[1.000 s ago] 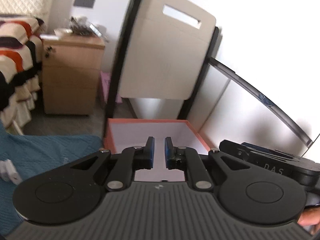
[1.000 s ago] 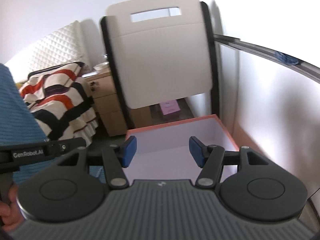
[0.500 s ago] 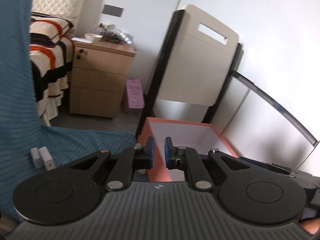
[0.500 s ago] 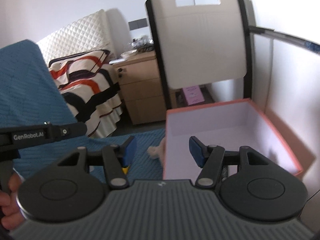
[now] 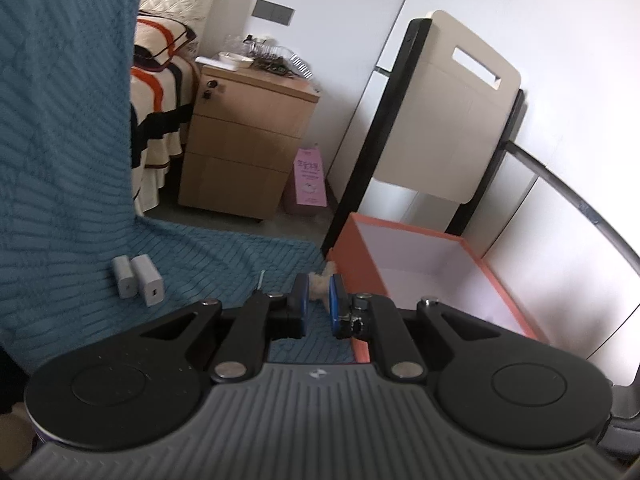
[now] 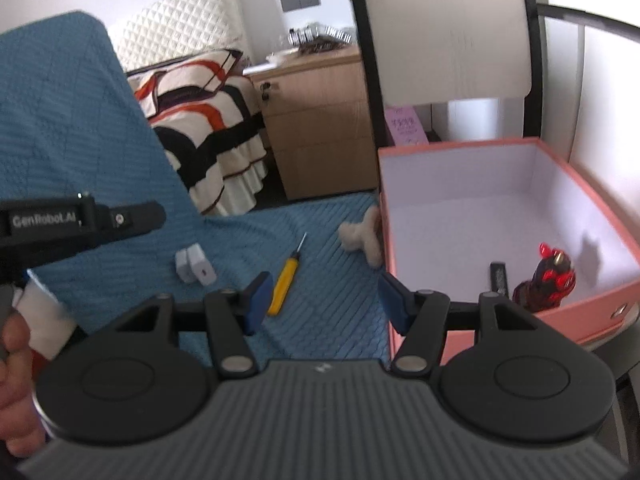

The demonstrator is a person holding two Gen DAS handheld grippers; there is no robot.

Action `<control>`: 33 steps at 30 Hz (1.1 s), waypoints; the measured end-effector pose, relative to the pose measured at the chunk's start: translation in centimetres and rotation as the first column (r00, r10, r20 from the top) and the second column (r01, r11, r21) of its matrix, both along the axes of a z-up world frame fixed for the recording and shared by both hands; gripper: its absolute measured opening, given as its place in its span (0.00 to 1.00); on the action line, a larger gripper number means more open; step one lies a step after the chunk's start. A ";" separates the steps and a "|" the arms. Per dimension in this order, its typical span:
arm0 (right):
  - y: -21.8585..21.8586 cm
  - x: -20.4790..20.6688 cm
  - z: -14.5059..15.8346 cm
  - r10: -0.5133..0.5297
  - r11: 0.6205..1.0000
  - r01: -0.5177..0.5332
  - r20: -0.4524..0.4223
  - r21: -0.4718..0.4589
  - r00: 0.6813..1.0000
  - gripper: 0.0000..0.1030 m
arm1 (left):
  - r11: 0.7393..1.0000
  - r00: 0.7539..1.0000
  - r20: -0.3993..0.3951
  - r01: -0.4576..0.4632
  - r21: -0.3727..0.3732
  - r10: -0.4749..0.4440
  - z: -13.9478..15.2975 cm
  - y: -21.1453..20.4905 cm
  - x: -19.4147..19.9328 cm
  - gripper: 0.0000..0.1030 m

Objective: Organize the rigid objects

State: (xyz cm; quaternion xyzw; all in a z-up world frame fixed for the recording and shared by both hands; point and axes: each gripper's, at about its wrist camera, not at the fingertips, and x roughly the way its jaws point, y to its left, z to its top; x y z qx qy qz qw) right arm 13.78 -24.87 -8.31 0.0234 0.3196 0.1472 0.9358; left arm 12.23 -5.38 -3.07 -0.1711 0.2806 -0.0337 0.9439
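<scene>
The left tongs (image 5: 319, 300) hang low over the teal quilted cloth (image 5: 224, 256), their blue pads drawn close with only a narrow gap, and nothing is clamped between them. Through that gap shows a scrap of the beige fuzzy bone-shaped toy (image 5: 320, 280), lying farther off on the cloth, just beside the box wall. The right tongs (image 6: 324, 300) are spread wide and hold nothing, poised over the same cloth near the box corner.

Just past the right tongs' left pad lies the yellow-handled screwdriver with a thin metal shaft (image 6: 285, 280), its tip pointing away. To its left sit two small white plug-shaped adapters (image 6: 194, 266), side by side and touching; the left wrist view shows them too (image 5: 138, 286), left of the tongs. Farther on, the beige toy (image 6: 362, 236) rests against the outside of the open salmon-pink cardboard box with a white interior (image 6: 600, 308).

Inside the box, near its front wall, lie a small black rectangular bar (image 6: 498, 276) and, just beside it, a dark figure with red glossy parts (image 6: 550, 280); what the figure is cannot be made out.

Beyond the cloth stands a light wooden bedside cabinet with drawers (image 5: 244, 148), a pink paper bag (image 5: 308, 178) at its foot, and a cream folding chair with a black frame (image 5: 452, 120) behind the box. A bed with a striped cream, orange and black cover (image 6: 200, 120) lies farthest back.
</scene>
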 end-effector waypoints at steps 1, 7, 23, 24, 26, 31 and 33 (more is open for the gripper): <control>0.2 -0.2 -0.4 0.002 1.000 -0.002 -0.013 0.001 1.000 0.59 | 1.000 1.000 -0.005 -0.006 0.003 0.006 -0.3 0.2 -0.3 0.12; 1.1 -0.6 -2.4 0.013 1.000 -0.014 -0.047 -0.019 0.999 0.59 | 0.999 0.998 -0.040 -0.042 -0.017 0.042 -2.6 1.7 -0.5 0.12; 3.0 3.1 -7.3 0.027 0.998 -0.032 -0.068 -0.062 0.997 0.59 | 0.988 0.989 -0.070 -0.126 0.095 0.132 -11.1 4.4 2.5 0.12; 3.2 3.3 -7.6 0.028 0.997 -0.033 -0.069 -0.070 0.997 0.59 | 0.985 0.987 -0.066 -0.137 0.101 0.144 -11.3 4.8 2.7 0.13; 3.3 3.8 -8.2 0.029 0.997 -0.034 -0.075 -0.066 0.997 0.59 | 0.979 0.984 -0.060 -0.158 0.127 0.167 -11.7 5.3 3.1 0.27; 4.2 4.7 -8.7 0.034 0.999 -0.036 -0.049 -0.037 0.998 0.59 | 0.977 0.981 -0.080 -0.168 0.129 0.179 -13.1 6.4 4.5 0.42; 4.5 5.3 -9.0 0.042 0.999 -0.043 -0.053 -0.019 0.998 0.60 | 0.978 0.979 -0.098 -0.165 0.128 0.178 -13.7 6.6 5.1 0.42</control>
